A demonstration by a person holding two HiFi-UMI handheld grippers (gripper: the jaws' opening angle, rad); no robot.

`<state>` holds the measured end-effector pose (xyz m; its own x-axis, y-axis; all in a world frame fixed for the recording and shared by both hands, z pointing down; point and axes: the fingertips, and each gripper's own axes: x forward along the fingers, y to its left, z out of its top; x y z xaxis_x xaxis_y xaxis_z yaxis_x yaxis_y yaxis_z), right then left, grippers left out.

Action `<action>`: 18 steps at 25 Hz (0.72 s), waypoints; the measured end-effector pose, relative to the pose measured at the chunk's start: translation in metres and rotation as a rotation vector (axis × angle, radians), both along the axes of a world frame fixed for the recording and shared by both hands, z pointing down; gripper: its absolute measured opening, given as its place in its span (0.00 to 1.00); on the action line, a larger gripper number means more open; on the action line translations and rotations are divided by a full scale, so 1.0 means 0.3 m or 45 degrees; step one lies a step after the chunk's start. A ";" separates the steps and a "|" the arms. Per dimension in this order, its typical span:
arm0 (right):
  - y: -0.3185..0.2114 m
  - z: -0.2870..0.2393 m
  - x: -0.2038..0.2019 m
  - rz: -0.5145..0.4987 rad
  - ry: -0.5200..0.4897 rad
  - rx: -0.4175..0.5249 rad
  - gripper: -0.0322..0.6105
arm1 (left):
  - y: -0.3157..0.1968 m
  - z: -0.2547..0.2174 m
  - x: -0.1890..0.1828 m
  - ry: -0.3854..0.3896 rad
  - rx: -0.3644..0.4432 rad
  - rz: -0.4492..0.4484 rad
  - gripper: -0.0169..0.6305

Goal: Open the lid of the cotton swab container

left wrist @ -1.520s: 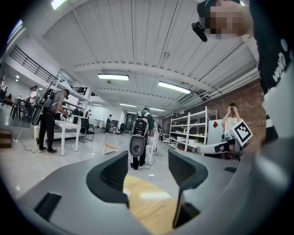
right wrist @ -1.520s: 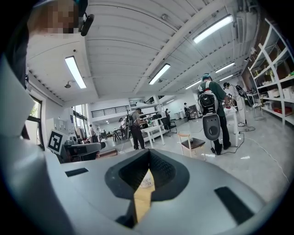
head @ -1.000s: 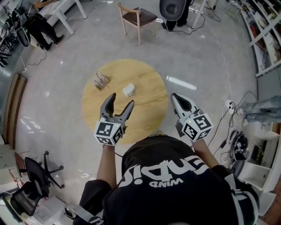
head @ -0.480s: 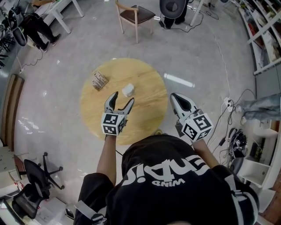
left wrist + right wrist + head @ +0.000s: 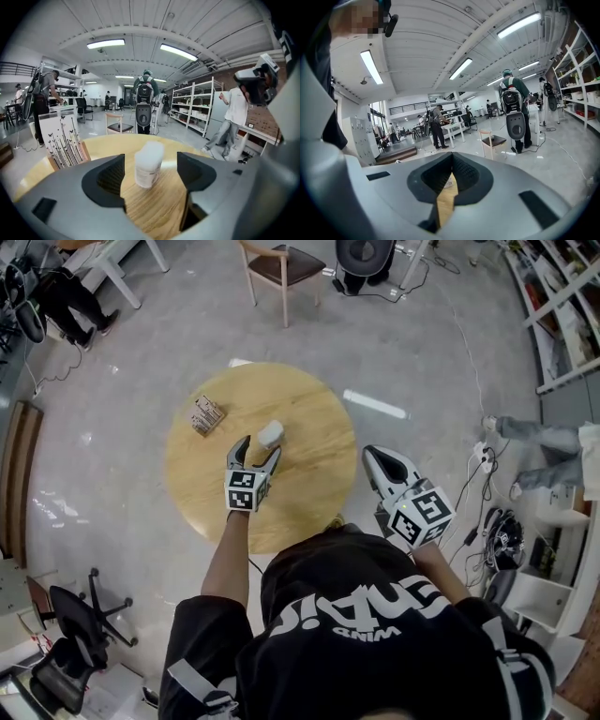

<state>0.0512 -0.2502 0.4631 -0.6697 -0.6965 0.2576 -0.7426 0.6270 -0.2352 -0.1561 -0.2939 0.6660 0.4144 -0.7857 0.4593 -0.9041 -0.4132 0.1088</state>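
The cotton swab container [image 5: 269, 433] is a small white tub with its lid on, standing upright on the round wooden table [image 5: 309, 493]. In the left gripper view the container [image 5: 149, 164] stands just beyond the jaw tips, in line with the gap. My left gripper [image 5: 255, 452] is open and empty, its tips just short of the tub and apart from it. My right gripper [image 5: 371, 457] is shut and empty, hovering at the table's right edge, away from the container.
A small printed card stand [image 5: 206, 414] sits on the table's left part, also seen as a card stand [image 5: 65, 143] in the left gripper view. A wooden chair [image 5: 277, 266] stands on the floor beyond the table. Cables lie on the floor at right.
My left gripper has moved forward over the table toward the container, staying open. The right gripper has stayed in place, shut.
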 end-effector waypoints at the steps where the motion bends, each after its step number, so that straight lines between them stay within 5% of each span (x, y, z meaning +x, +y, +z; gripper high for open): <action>1: -0.001 0.003 0.001 0.004 0.003 -0.003 0.05 | -0.003 0.034 -0.001 -0.013 -0.021 0.008 0.54; 18: -0.005 0.036 0.058 0.070 0.064 -0.050 0.05 | -0.083 0.212 0.039 -0.162 -0.098 0.070 0.54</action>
